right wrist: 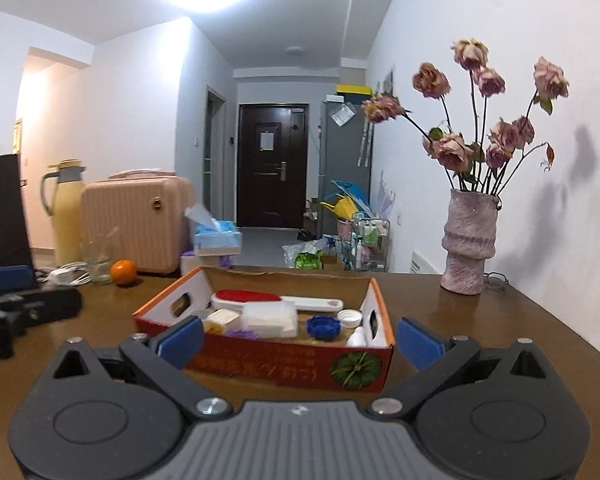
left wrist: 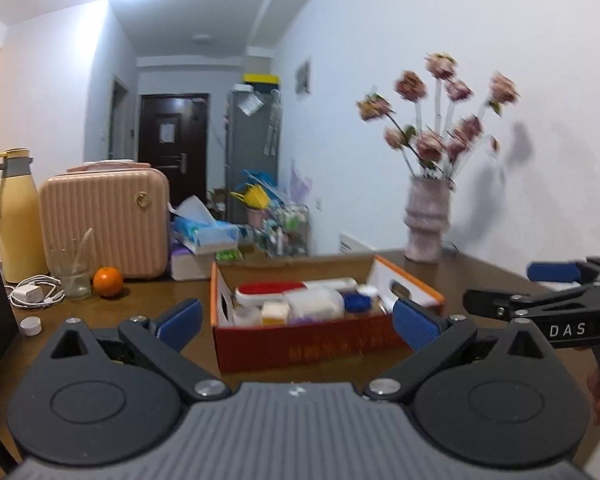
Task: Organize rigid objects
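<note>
An open red-and-orange cardboard box (left wrist: 300, 344) (right wrist: 284, 364) sits on the brown table, just beyond both grippers. Inside lie a red-and-white lint brush (left wrist: 272, 290) (right wrist: 252, 298), a blue cap (left wrist: 358, 303) (right wrist: 323, 326), a clear plastic container (right wrist: 270, 318), white bottles and small jars. My left gripper (left wrist: 296, 320) is open, its blue pads either side of the box's near wall, nothing held. My right gripper (right wrist: 300, 340) is open too, empty, in front of the box. The right gripper shows at the left wrist view's right edge (left wrist: 560, 300).
A vase of dried roses (right wrist: 468, 244) stands at the back right by the wall. At the back left are an orange (left wrist: 108, 281), a glass (left wrist: 70, 272), a white charger (left wrist: 30, 292), a pink case (left wrist: 104, 224), a yellow thermos (left wrist: 18, 220) and tissue boxes (left wrist: 204, 236). A white cap (left wrist: 31, 325) lies near the table's left edge.
</note>
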Tool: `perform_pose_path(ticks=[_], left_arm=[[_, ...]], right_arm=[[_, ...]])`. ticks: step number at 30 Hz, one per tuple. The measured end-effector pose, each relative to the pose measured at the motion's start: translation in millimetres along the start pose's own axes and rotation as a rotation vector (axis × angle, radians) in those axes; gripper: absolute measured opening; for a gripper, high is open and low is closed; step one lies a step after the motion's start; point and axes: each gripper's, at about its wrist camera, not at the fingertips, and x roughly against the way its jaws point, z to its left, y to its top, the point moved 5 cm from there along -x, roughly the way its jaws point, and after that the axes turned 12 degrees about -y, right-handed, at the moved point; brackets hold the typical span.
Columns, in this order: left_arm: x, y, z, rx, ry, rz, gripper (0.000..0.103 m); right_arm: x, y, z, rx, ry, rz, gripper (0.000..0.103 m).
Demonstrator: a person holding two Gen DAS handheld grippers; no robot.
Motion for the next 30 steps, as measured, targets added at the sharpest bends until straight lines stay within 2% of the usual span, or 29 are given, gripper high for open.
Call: perform_pose_path(ticks=[5, 7, 10, 12, 15, 17, 20, 23, 26, 30], left_arm=[[37, -15, -13, -0.011, 0.011, -0.009, 0.103], [56, -23, -17, -0.017, 0.030, -0.012, 0.103], [89, -39, -23, -0.028, 0.017, -0.024, 0.103], [106, -52, -26, -0.013, 0.002, 0.009, 0.103], [127, -71, -28, 0.001, -0.023, 0.108, 0.103], [142, -86, -28, 0.015, 0.013, 0.124, 0.103], [164, -102, -30, 0.017, 0.089, 0.114, 0.103], [179, -105, -34, 0.003, 0.095, 0.097, 0.103], [185, -104, -39, -0.039, 0.091, 0.092, 0.103], [187, -99, -43, -0.046, 0.094, 0.072, 0.103]], right_arm=[[45, -16, 13, 0.001, 0.010, -0.015, 0.103], [62, -23, 15, -0.013, 0.006, -0.006, 0.103], [88, -37, 20, -0.019, 0.017, 0.022, 0.103], [106, -49, 26, -0.005, 0.025, 0.051, 0.103], [133, -66, 37, 0.052, 0.033, 0.078, 0.103], [153, -74, 43, 0.088, 0.013, 0.075, 0.103], [187, -85, 54, 0.066, -0.011, 0.071, 0.103], [219, -95, 62, 0.035, -0.020, 0.025, 0.103], [223, -101, 61, 0.040, -0.012, 0.052, 0.103], [219, -105, 55, -0.014, -0.008, 0.080, 0.103]])
